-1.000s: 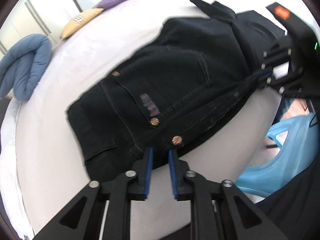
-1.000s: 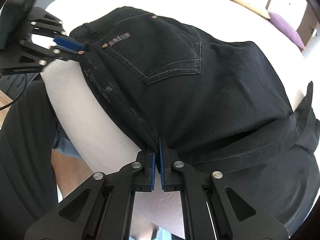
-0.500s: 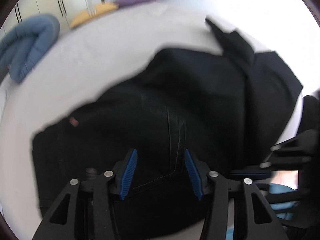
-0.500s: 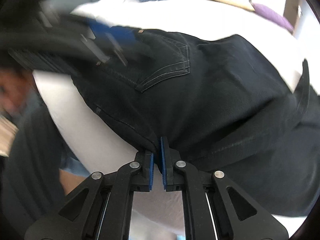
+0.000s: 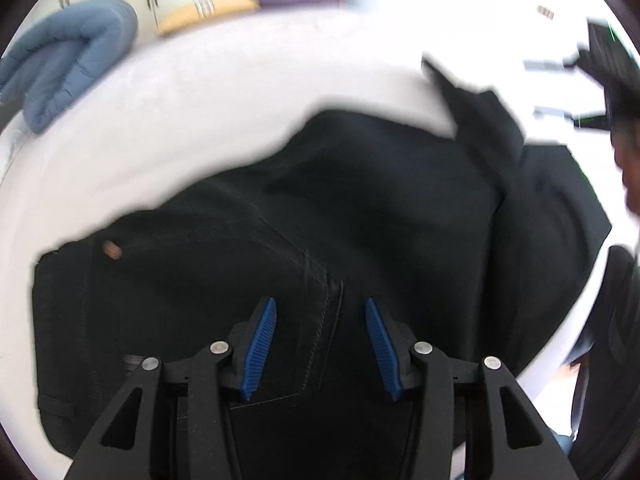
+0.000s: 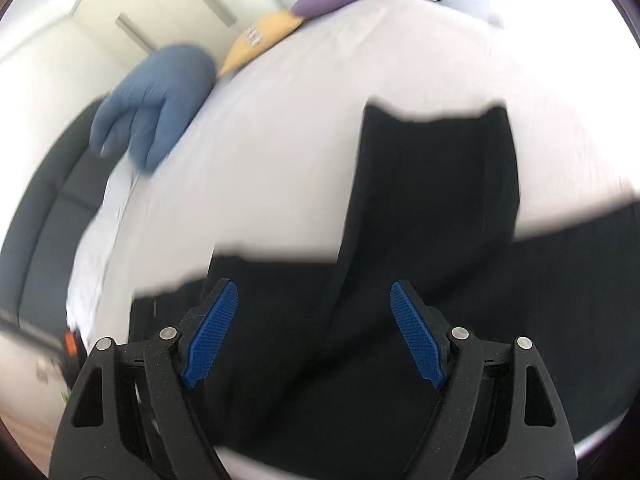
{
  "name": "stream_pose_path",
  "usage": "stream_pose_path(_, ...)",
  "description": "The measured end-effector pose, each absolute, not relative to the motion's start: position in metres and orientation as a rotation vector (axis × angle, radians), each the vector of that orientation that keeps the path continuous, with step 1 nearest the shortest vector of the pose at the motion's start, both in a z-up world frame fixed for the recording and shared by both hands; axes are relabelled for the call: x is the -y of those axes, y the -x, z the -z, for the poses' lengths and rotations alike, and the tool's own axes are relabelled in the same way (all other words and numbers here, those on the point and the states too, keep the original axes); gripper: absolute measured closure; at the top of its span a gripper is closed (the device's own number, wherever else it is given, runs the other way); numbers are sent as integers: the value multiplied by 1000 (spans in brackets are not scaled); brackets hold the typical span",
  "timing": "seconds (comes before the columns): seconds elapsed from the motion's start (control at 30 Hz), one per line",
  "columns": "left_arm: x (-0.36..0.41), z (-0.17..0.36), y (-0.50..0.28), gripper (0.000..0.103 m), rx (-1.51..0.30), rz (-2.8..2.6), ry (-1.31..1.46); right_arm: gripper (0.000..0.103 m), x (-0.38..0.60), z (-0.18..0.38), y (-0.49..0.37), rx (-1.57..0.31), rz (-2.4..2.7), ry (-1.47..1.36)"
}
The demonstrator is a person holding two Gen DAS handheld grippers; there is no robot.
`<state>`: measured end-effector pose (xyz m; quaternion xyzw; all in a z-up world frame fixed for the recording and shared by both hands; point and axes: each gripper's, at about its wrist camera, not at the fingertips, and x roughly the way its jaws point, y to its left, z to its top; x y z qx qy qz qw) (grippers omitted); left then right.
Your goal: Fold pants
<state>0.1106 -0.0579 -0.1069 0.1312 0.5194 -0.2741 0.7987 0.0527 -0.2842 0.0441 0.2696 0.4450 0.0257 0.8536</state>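
While black pants (image 5: 360,220) lie on the white bed (image 5: 220,100), left gripper (image 5: 321,344) hangs parted and empty above a seam; only the right view shows right gripper (image 6: 314,332) opening, empty, over a leg.

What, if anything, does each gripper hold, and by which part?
Nothing is held. The left gripper stands open over the black pants; the right gripper is opening, with no cloth between its pads.

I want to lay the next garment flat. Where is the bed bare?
The white sheet is bare between the black pants and the far blue blanket and yellow pillow. The near edge is crowded: the pants lie there under both grippers.
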Motion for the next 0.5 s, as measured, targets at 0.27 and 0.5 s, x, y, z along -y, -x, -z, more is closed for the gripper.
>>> stream_pose_path(0.27, 59, 116, -112, 51, -1108, 585, -242, 24, 317, -22, -164, -1069, 107, -511)
stream_pose_path(0.5, 59, 118, -113, 51, -1108, 582, -238, 25, 317, 18, -212, -1206, 217, -468)
